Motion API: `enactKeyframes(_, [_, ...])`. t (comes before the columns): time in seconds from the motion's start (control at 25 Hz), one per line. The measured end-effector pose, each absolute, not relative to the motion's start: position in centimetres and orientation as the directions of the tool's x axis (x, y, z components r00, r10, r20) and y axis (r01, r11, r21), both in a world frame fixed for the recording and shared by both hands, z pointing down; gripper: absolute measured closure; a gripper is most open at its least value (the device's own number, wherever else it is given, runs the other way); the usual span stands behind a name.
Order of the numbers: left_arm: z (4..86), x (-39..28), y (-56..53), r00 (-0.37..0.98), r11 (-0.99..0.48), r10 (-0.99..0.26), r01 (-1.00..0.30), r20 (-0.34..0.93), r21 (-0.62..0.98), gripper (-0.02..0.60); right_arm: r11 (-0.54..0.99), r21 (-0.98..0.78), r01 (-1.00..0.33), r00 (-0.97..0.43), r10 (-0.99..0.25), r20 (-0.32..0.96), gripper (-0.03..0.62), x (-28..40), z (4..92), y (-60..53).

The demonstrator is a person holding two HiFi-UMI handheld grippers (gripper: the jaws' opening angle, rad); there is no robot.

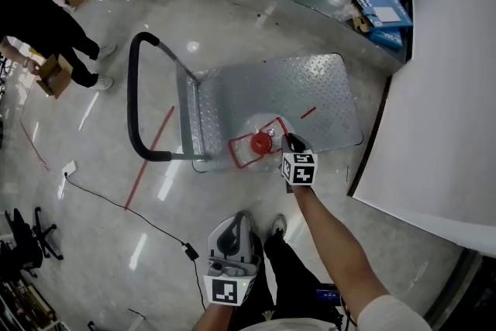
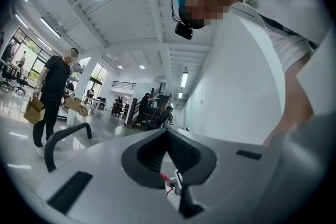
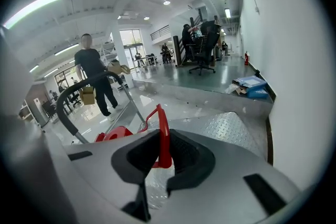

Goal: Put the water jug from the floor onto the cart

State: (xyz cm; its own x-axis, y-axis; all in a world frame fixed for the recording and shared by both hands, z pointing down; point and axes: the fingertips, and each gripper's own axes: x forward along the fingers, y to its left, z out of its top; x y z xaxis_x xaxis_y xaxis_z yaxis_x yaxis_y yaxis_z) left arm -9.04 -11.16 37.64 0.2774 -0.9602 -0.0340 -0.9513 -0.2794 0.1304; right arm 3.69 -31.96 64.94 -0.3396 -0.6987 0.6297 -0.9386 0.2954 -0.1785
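Observation:
The water jug [image 1: 260, 126] is clear plastic with a red cap [image 1: 262, 142] and a red carrying handle [image 1: 242, 153]. It is at the near edge of the cart's diamond-plate deck [image 1: 310, 85]; whether it rests on the deck I cannot tell. My right gripper [image 1: 285, 140] is shut on the red handle [image 3: 163, 128], with the cap [image 3: 113, 135] to its left. My left gripper [image 1: 243, 215] is low by my legs, away from the jug, with its jaws shut [image 2: 168, 134] on nothing.
The cart's black push handle [image 1: 133, 89] rises at its left end. A white wall panel [image 1: 442, 89] runs close along the right. Blue boxes [image 1: 384, 15] lie beyond the cart. A person in black [image 1: 46, 27] carries cardboard boxes at far left. A cable [image 1: 124, 205] crosses the floor.

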Motion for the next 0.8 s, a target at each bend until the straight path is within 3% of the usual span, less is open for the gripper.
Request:
enactKeyframes(0.48, [41.6, -11.8, -17.1, 0.298, -0.29, -0.955, -0.94, 0.016, 0.178, 0.578, 0.25, -0.173, -0.953, -0.303, -0.722, 0.622, 0.543, 5.2, 68.2, -41.5])
enactKeyframes(0.8, [43.0, -11.5, -17.6, 0.306, -0.293, -0.951, -0.935, 0.037, 0.198, 0.578, 0.205, -0.171, -0.964, -0.267, -0.737, 0.621, 0.549, 9.3, 69.8, -41.4])
